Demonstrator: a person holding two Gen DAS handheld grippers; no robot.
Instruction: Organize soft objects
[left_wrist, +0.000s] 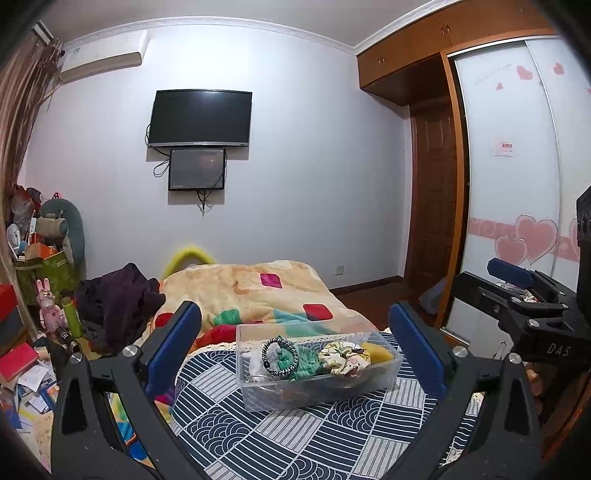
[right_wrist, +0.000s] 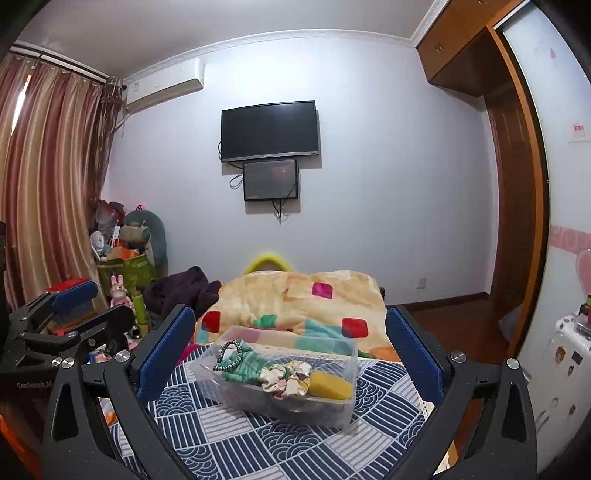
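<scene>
A clear plastic box (left_wrist: 384, 380) (right_wrist: 343, 410) stands on a navy-and-white patterned cloth (left_wrist: 314, 443) (right_wrist: 258, 439) on the bed. Inside lie a black-and-white beaded band (left_wrist: 279, 356) (right_wrist: 229, 356), a green knit piece (left_wrist: 304, 365) (right_wrist: 245, 365), a floral scrunchie (left_wrist: 345, 358) (right_wrist: 286, 378) and a yellow sponge (left_wrist: 378, 352) (right_wrist: 330, 385). My left gripper (left_wrist: 295, 347) is open and empty, its fingers either side of the box, a little short of it. My right gripper (right_wrist: 290, 349) is open and empty, framing the box likewise. Each gripper shows at the edge of the other's view.
A peach blanket with coloured squares (left_wrist: 255, 291) (right_wrist: 314, 299) lies behind the box. Dark clothes (left_wrist: 118, 295) and cluttered bags and toys (left_wrist: 44, 266) sit left of the bed. A wardrobe (left_wrist: 517, 166) stands at the right, a TV (left_wrist: 201, 118) on the far wall.
</scene>
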